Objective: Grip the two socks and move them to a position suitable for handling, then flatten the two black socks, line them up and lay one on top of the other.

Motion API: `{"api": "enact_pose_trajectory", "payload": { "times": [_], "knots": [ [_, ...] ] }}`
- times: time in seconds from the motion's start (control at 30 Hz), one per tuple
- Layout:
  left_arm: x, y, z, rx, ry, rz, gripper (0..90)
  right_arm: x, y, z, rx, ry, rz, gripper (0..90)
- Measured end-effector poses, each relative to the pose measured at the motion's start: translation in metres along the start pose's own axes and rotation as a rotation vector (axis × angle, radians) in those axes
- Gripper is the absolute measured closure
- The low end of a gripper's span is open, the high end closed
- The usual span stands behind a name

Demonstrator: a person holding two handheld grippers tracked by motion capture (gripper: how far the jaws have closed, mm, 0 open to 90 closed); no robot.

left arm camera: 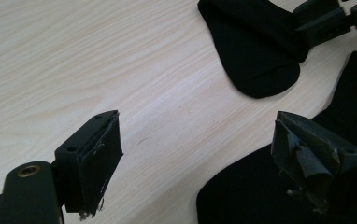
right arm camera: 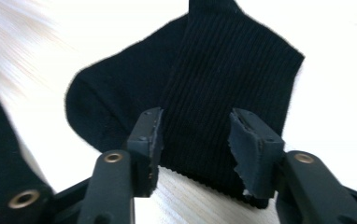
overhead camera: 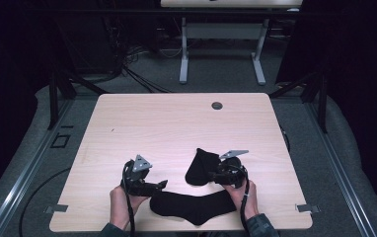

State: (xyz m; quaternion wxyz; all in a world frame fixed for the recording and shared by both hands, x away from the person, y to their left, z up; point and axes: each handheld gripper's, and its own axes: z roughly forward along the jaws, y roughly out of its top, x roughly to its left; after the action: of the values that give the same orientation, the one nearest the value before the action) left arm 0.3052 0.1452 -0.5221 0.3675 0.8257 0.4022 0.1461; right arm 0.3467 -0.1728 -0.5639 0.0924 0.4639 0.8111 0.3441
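Two black socks lie on the light wooden table [overhead camera: 176, 123]. One sock [overhead camera: 199, 167] is folded over and lies in front of my right gripper [overhead camera: 211, 174]. In the right gripper view its ribbed cuff [right arm camera: 223, 79] lies between and under the jaws of that gripper [right arm camera: 195, 144], which stand apart without pressing on the cloth. The other sock [overhead camera: 194, 206] lies flat along the near edge. My left gripper [overhead camera: 163, 183] is held just left of it, wide open [left arm camera: 190, 158], with bare table and the flat sock's edge [left arm camera: 242, 196] below it.
A round cable hole [overhead camera: 217, 105] sits near the table's far edge. Beyond the table stand another desk's legs [overhead camera: 182, 59] and cables on the floor. The person's hands hold both grippers at the near edge.
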Motion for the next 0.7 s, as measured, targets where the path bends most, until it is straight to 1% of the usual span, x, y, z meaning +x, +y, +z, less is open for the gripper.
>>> {"api": "enact_pose_trajectory", "payload": {
  "times": [0.03, 0.07, 0.13, 0.23, 0.3, 0.37, 0.47, 0.53, 0.57, 0.7],
  "knots": [
    [0.001, 0.0, 0.0, 0.001, 0.002, 0.004, 16.2, -0.001, 0.0, -0.003, 0.001, -0.003, 0.0, 50.6],
    [0.002, 0.001, 0.0, 0.001, 0.001, 0.005, 16.2, -0.003, -0.001, -0.007, -0.008, -0.003, -0.005, 49.9],
    [0.003, 0.001, 0.002, -0.006, 0.001, -0.002, 16.2, -0.006, -0.001, -0.012, -0.018, -0.009, -0.01, 48.7],
    [0.001, 0.004, 0.003, -0.008, -0.001, -0.002, 16.1, -0.012, -0.001, -0.024, -0.03, -0.017, -0.011, 48.1],
    [-0.001, 0.007, 0.006, -0.003, -0.005, 0.004, 16.2, -0.016, -0.002, -0.029, -0.044, -0.032, -0.009, 48.2],
    [-0.003, 0.009, 0.009, 0.005, -0.008, 0.011, 16.2, -0.02, -0.004, -0.034, -0.04, -0.038, -0.009, 48.2],
    [-0.006, 0.014, 0.014, 0.011, -0.019, 0.018, 16.1, -0.024, -0.006, -0.039, -0.038, -0.045, -0.014, 48.1],
    [-0.009, 0.018, 0.018, 0.013, -0.022, 0.021, 16.2, -0.025, -0.007, -0.04, -0.039, -0.043, -0.025, 48.2],
    [-0.011, 0.02, 0.021, 0.011, -0.023, 0.025, 16.4, -0.024, -0.007, -0.04, -0.038, -0.035, -0.031, 48.0],
    [-0.018, 0.027, 0.037, 0.052, -0.049, 0.035, 17.6, -0.019, -0.005, -0.037, -0.032, -0.023, -0.078, 47.4]
  ]
}}
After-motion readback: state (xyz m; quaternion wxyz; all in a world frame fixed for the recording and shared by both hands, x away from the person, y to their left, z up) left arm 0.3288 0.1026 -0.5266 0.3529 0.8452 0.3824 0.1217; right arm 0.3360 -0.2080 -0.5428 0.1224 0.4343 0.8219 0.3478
